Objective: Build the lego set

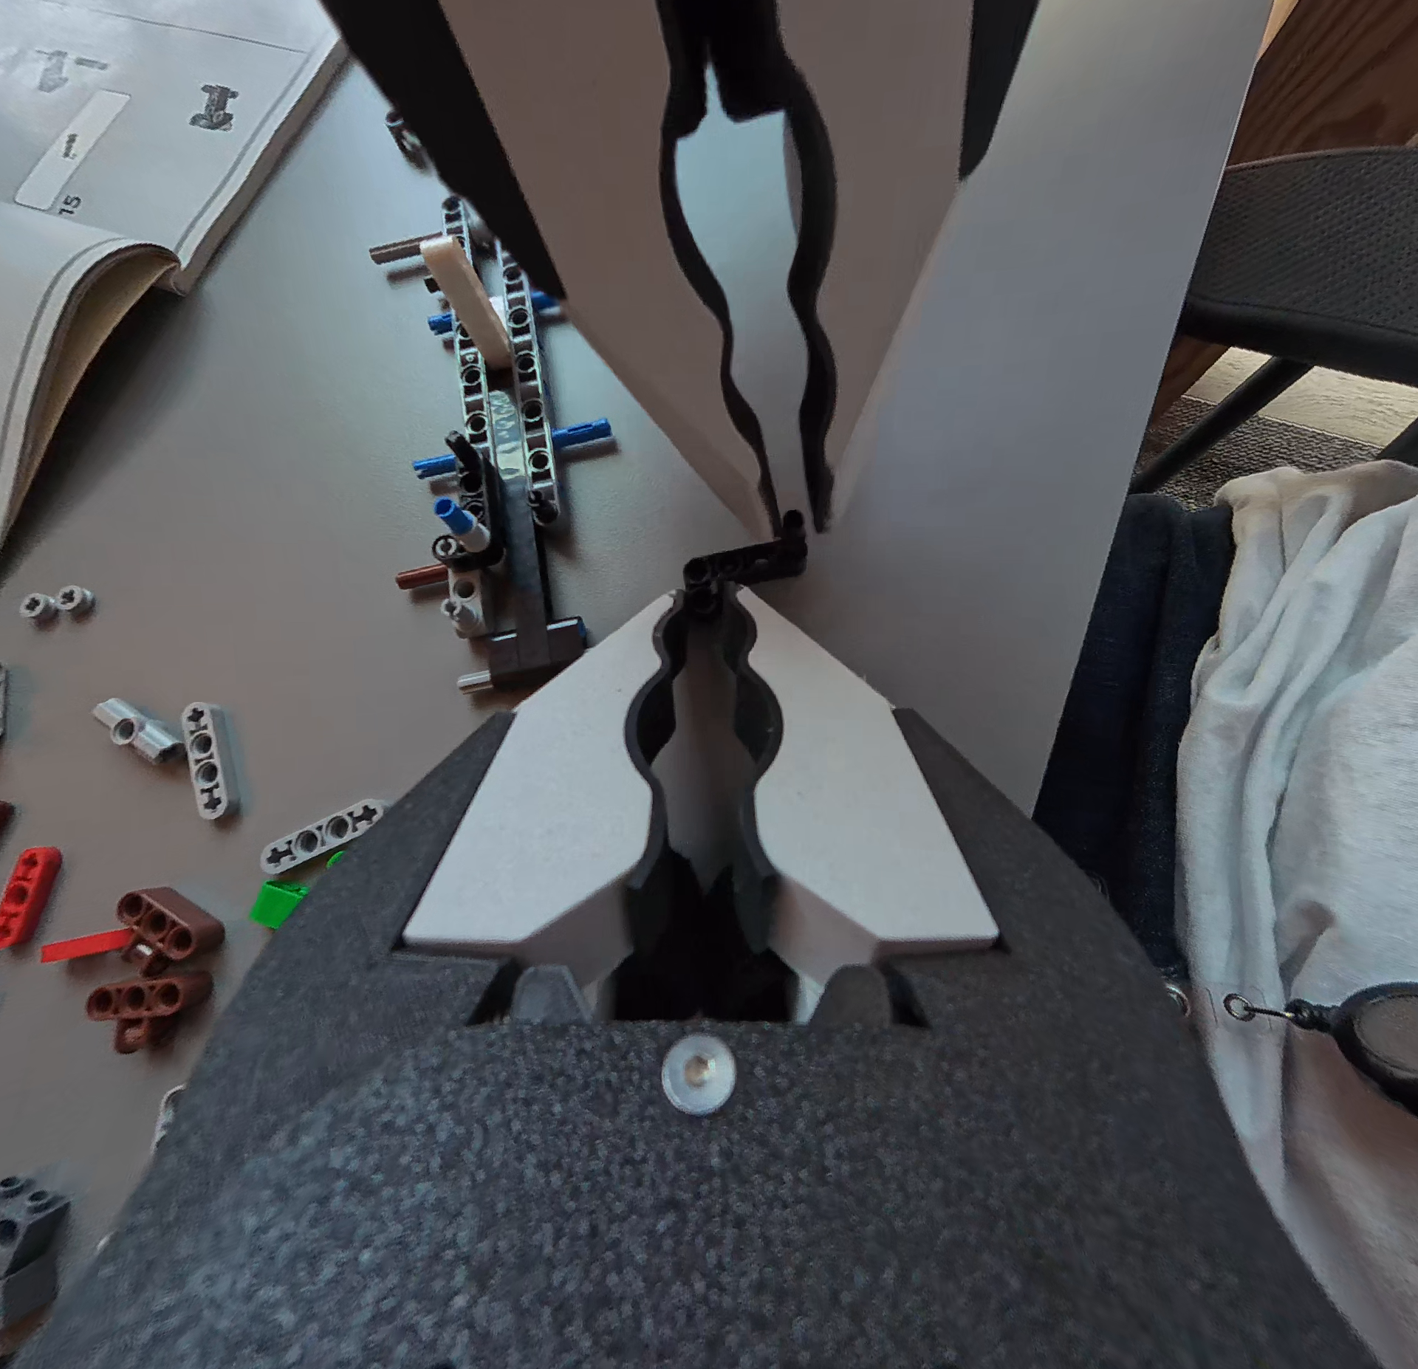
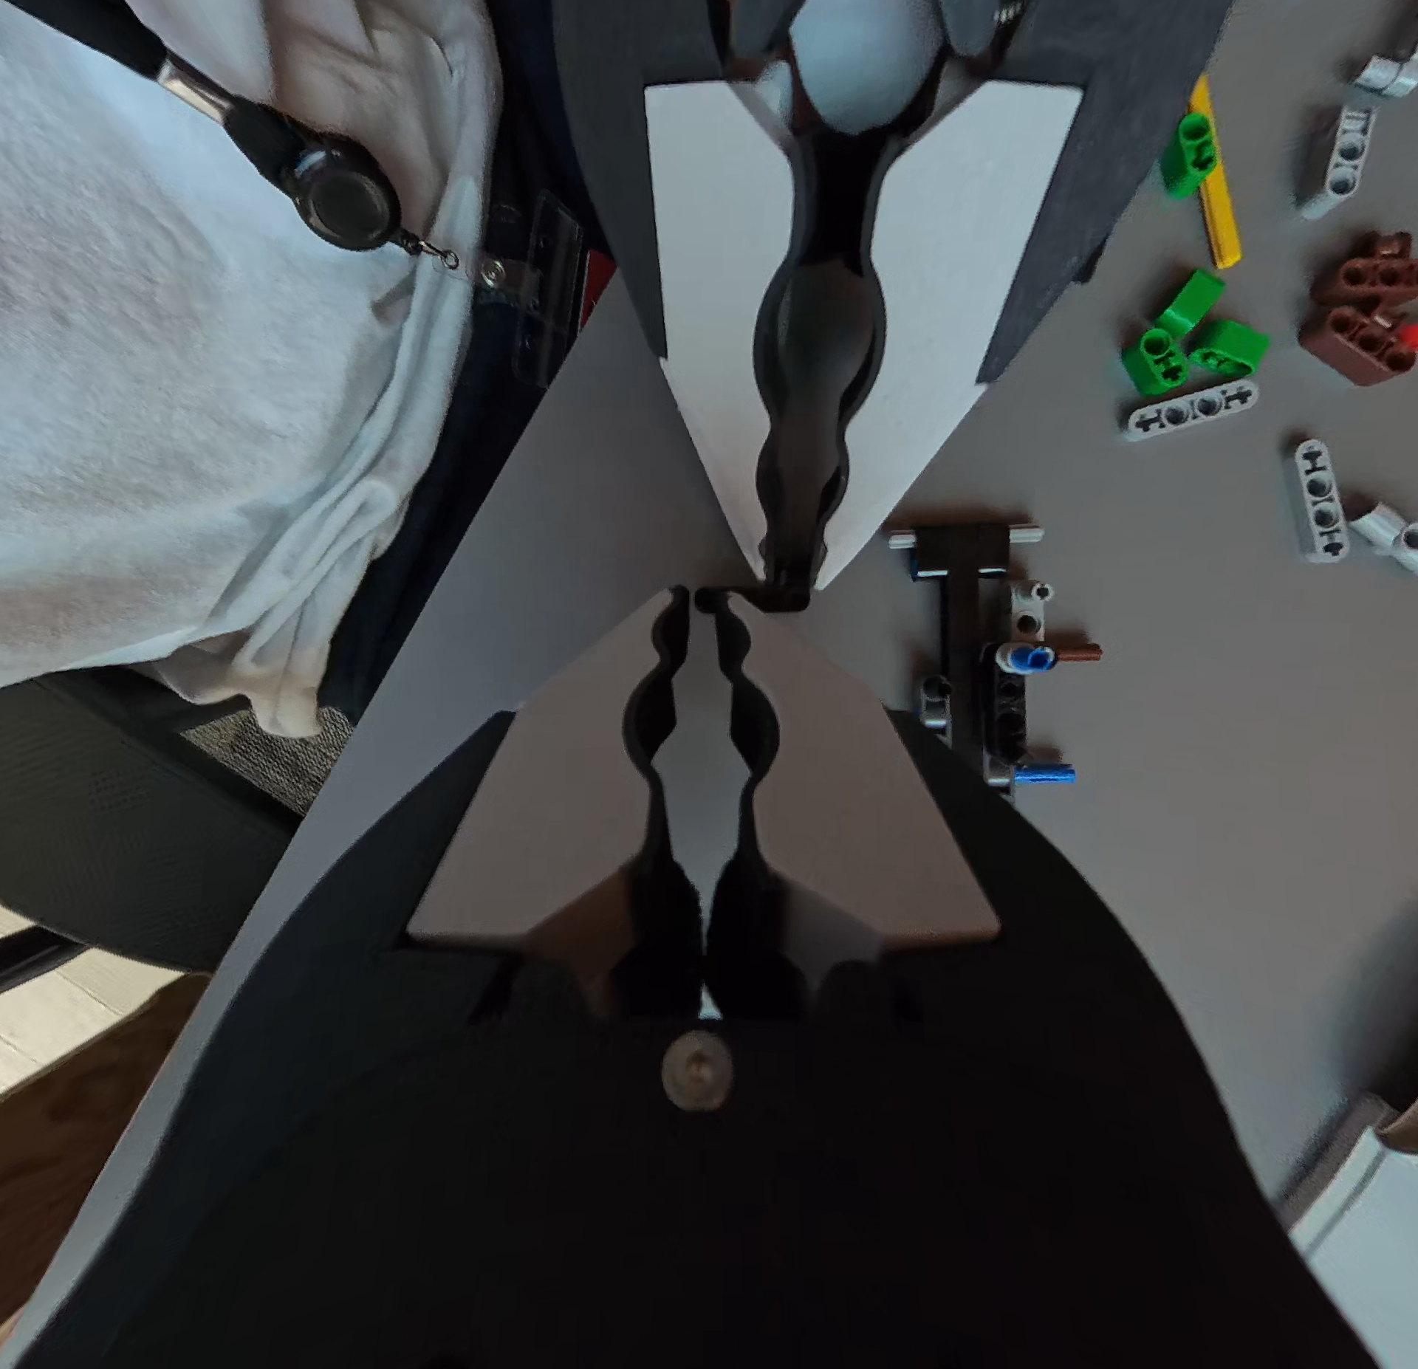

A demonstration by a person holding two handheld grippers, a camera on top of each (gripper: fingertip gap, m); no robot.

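Left gripper (image 1: 704, 599): jaws nearly closed, pinching one end of a small black bent beam (image 1: 748, 563).
Right gripper (image 1: 798, 523): opposite, tips closed on the beam's other end.
Black beam place: held in the air between both tips, near the table's (image 1: 291, 411) edge.
Partial build (image 1: 502, 442): long grey frame with blue pins, lying just left.
Progress: early-to-middle, I judge; loose parts (image 1: 207, 757) remain, manual (image 1: 115, 143) lies open far left.

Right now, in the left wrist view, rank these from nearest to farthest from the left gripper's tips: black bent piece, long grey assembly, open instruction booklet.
1. Black bent piece, at the left gripper tips.
2. Long grey assembly, on the table to the left.
3. Open instruction booklet, far upper left.
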